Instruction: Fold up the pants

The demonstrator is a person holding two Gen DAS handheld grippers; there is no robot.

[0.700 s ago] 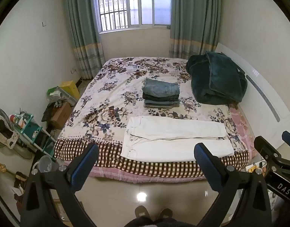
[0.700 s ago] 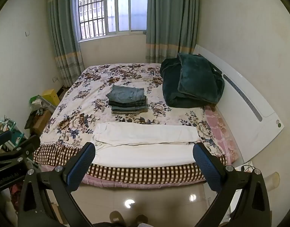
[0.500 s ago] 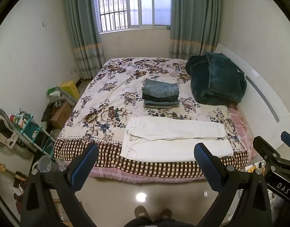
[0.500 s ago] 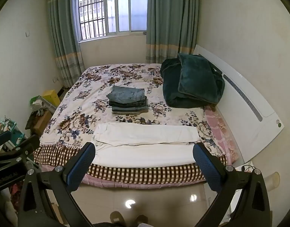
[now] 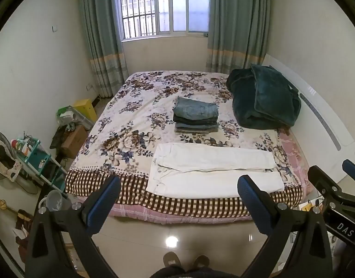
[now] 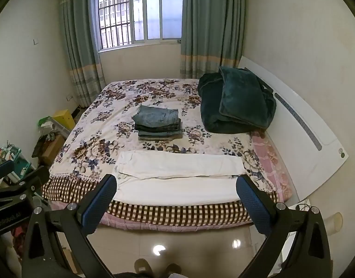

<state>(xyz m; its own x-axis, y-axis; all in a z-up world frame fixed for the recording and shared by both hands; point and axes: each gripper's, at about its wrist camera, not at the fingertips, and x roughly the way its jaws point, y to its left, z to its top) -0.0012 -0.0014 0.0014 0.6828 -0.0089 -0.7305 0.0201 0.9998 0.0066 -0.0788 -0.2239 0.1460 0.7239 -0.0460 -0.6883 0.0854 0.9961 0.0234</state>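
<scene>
waiting at start: white pants (image 5: 212, 171) lie flat & unfolded on bed (image 5: 135, 125), legs side by side, well ahead of both claws. left claw (image 5: 178, 195) and right claw (image 6: 176, 193) hang wide open over floor, gripping nothing. jeans stack (image 5: 196, 117) sits beyond pants. all folds left, i'd say.

A bed (image 5: 135, 120) with a floral cover fills the room, a checked band along its near edge. A dark green blanket (image 5: 265, 102) lies bundled against the white headboard (image 6: 300, 125). Behind, a barred window (image 5: 164, 7) sits between teal curtains (image 6: 77, 46). By the left wall – a yellow box (image 5: 84, 108), a cardboard box (image 5: 73, 139) and a teal shelf (image 5: 36, 157) with clutter.
</scene>
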